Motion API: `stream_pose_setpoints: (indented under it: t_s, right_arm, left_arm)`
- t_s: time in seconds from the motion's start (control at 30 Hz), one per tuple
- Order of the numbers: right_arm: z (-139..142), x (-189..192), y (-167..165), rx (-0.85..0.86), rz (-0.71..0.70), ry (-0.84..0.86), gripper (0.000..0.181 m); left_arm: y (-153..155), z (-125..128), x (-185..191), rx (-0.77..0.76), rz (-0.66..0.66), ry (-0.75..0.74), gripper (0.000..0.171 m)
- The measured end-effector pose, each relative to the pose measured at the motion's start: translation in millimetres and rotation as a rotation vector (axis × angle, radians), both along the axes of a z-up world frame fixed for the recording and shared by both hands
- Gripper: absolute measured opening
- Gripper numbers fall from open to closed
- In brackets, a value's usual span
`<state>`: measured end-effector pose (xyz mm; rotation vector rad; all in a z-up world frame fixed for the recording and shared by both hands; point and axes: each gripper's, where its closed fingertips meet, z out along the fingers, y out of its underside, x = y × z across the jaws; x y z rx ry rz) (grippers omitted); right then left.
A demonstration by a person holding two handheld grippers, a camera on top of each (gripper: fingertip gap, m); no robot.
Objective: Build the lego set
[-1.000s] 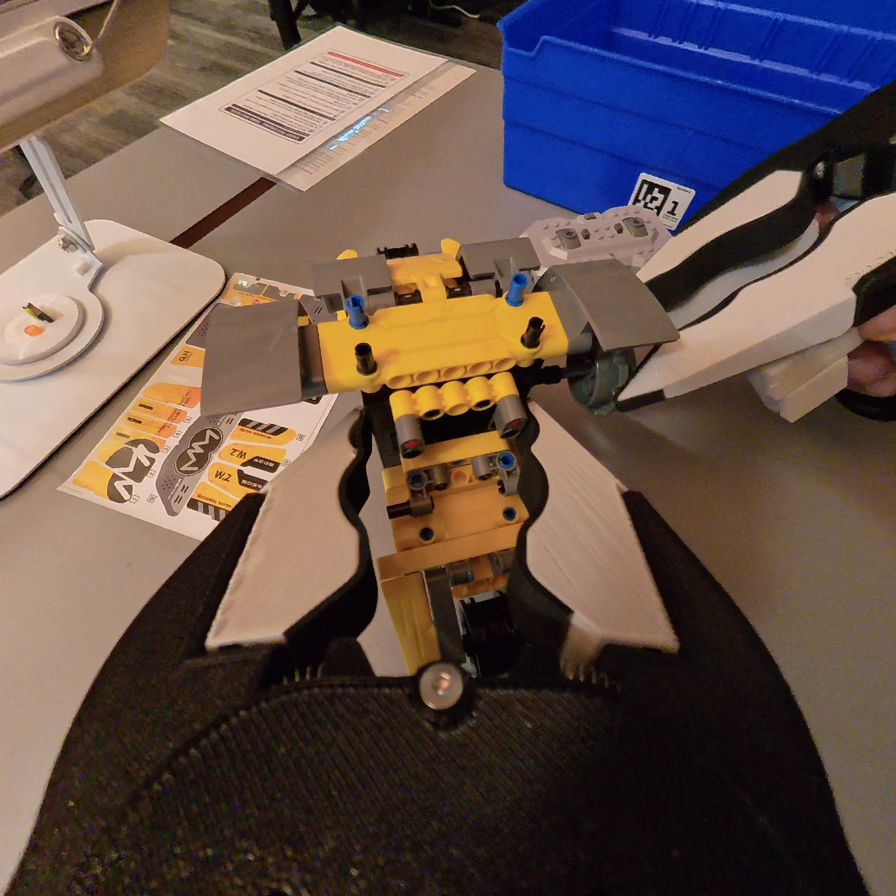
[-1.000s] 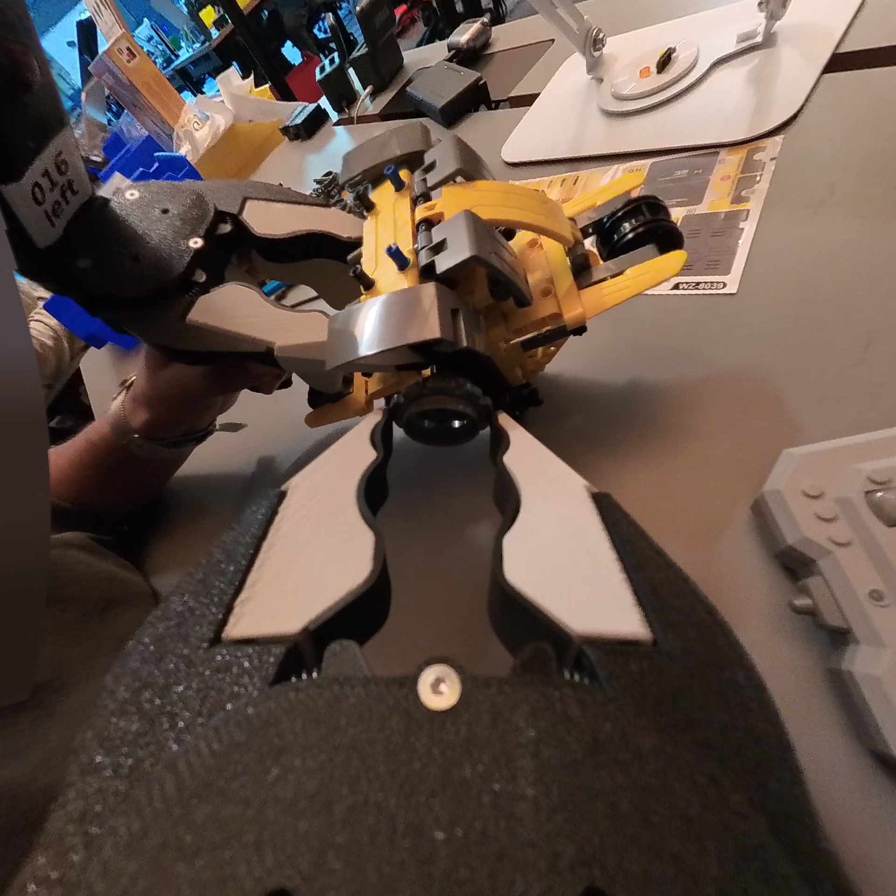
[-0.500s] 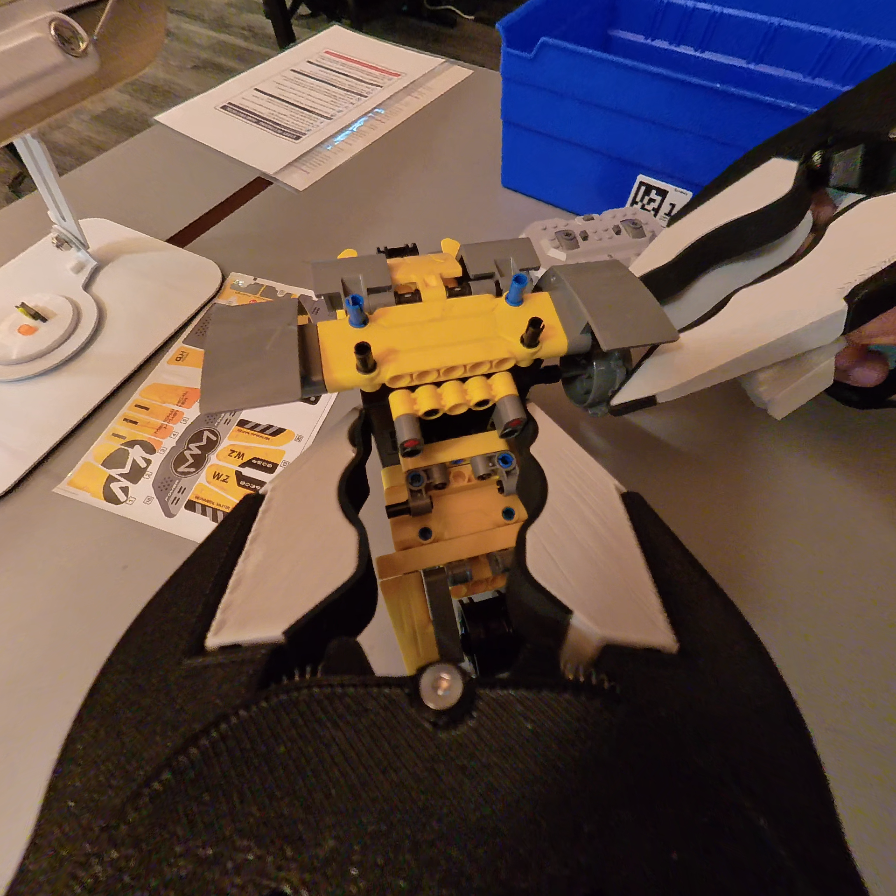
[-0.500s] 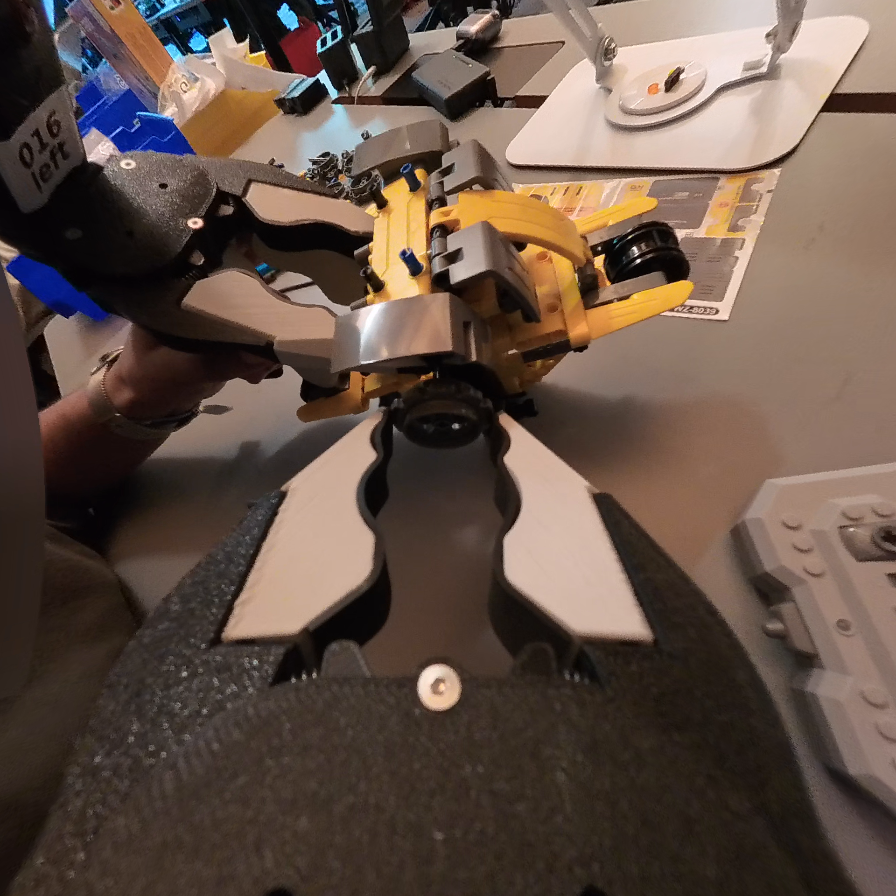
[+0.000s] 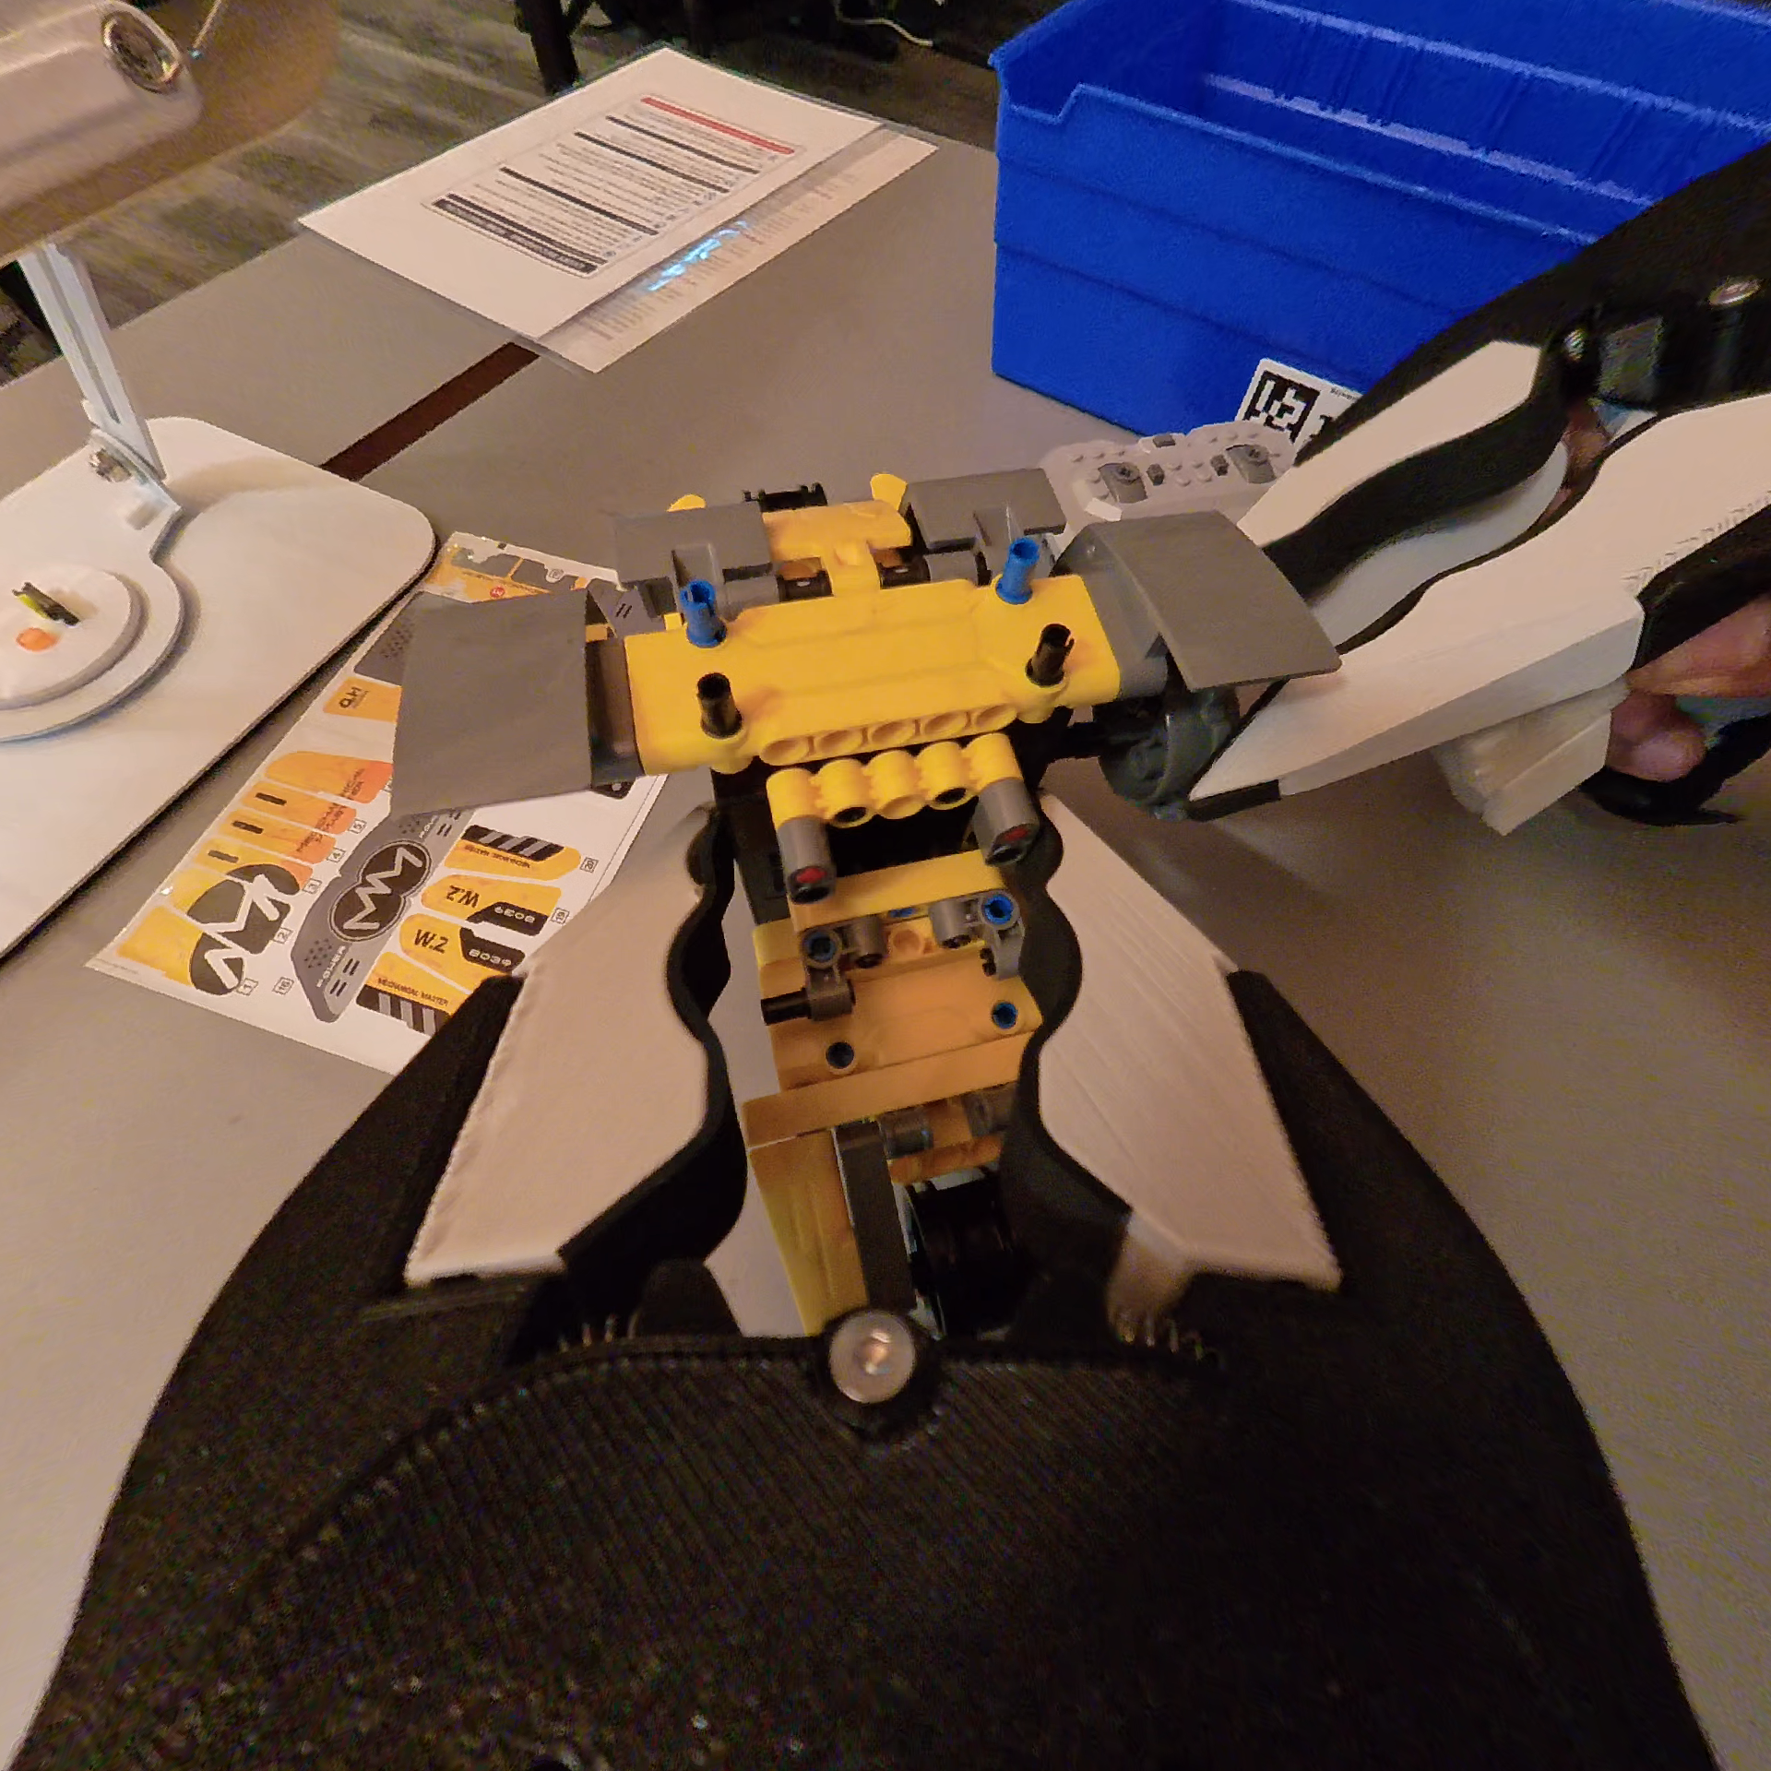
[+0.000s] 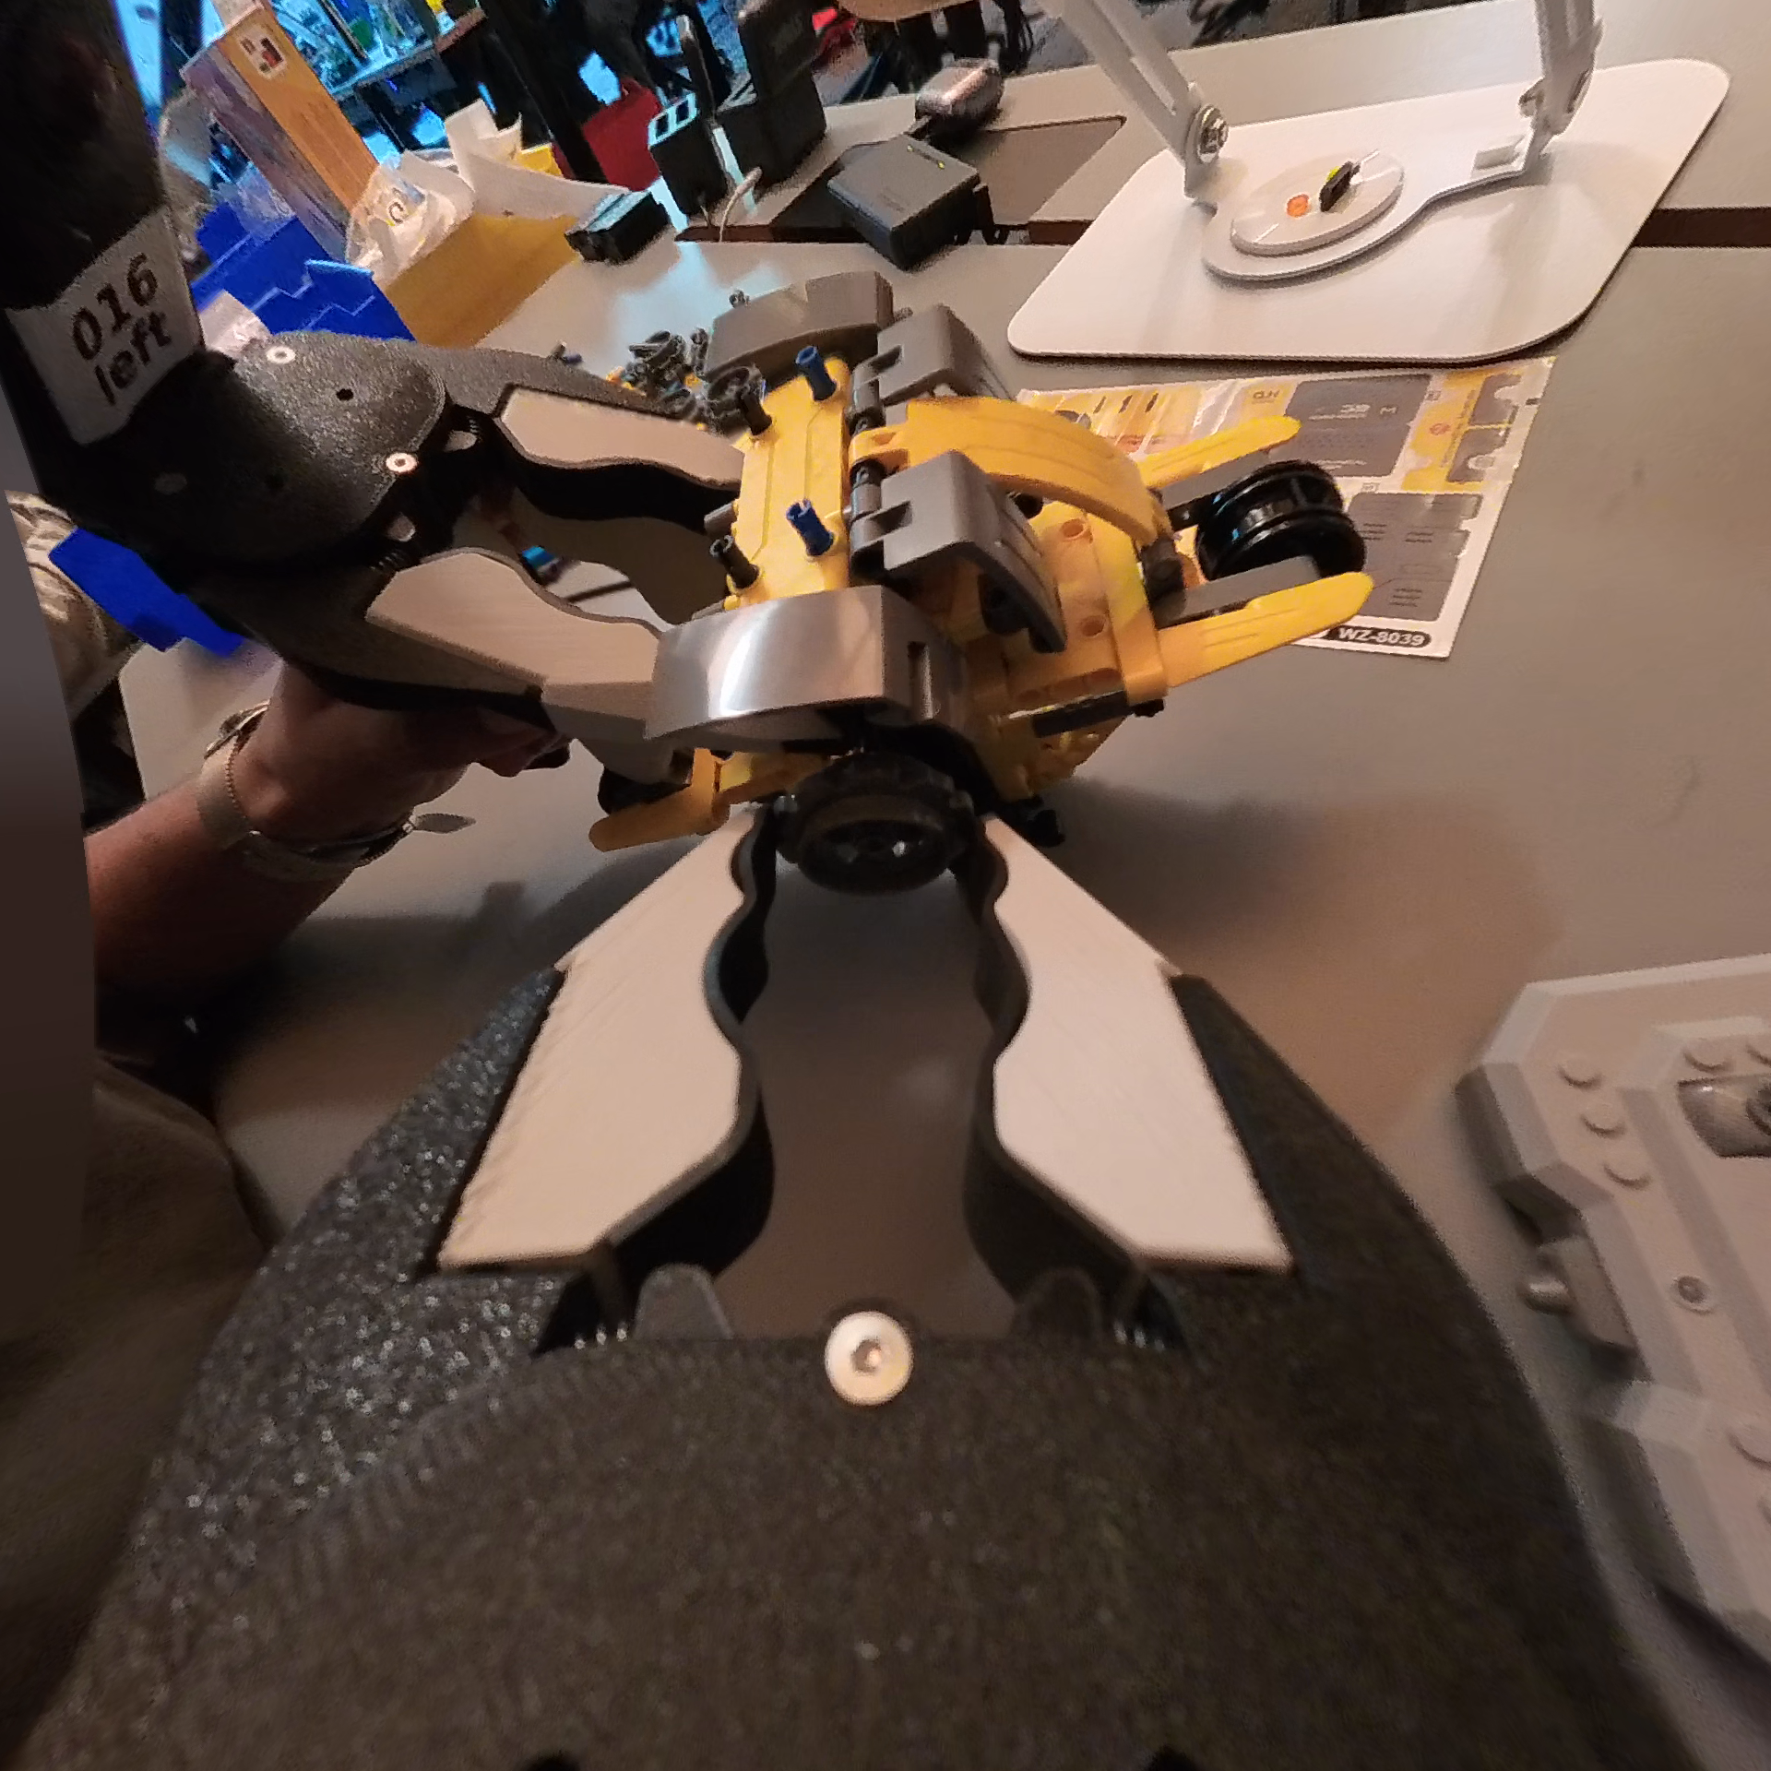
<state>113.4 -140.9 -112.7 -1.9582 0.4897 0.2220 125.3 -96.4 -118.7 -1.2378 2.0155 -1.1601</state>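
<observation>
Now left gripper (image 5: 877, 920) is clamped on yellow brick model (image 5: 867, 671), lifted off table (image 5: 1437, 1054); right gripper (image 6: 867, 843) pinches dark wheel (image 6: 877, 839) at model's 3 o'clock. Risk: sideways pull could snap wheel off or twist model loose.

Sticker sheet (image 5: 374, 862) flat on tabletop (image 5: 1437, 1006): yellow, grey and black decals, small codes and numbering printed on it. White printed page (image 5: 613, 182) farther back, lines of text under a red bar; square black-and-white marker tag (image 5: 1289, 398) on blue bin (image 5: 1198, 220). White tag with printed characters on body of left gripper (image 6: 700, 613).
</observation>
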Motion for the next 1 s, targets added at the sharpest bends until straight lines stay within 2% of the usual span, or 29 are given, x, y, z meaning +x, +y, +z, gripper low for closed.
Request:
stream_pose_setpoints:
  t_s: [0.43,0.7,0.83,1.0]
  right_arm:
    - [0.8,1.5,3.6,0.013,-0.015,0.021,0.039]
    - [1.5,-15.9,19.0,0.006,-0.014,-0.050,0.040]
    - [13.5,-20.1,14.4,0.042,-0.011,-0.157,0.051]
    - [34.7,-11.7,-1.3,0.129,0.016,-0.398,0.072]
  left_arm:
    - [3.2,-0.5,1.4,-0.004,0.002,0.004,0.056]
    - [21.9,-0.4,-10.0,-0.006,-0.065,0.026,0.056]
    - [34.3,0.2,-16.2,-0.089,-0.105,0.031,0.056]
    - [38.8,0.2,-30.8,-0.023,-0.213,0.012,0.056]
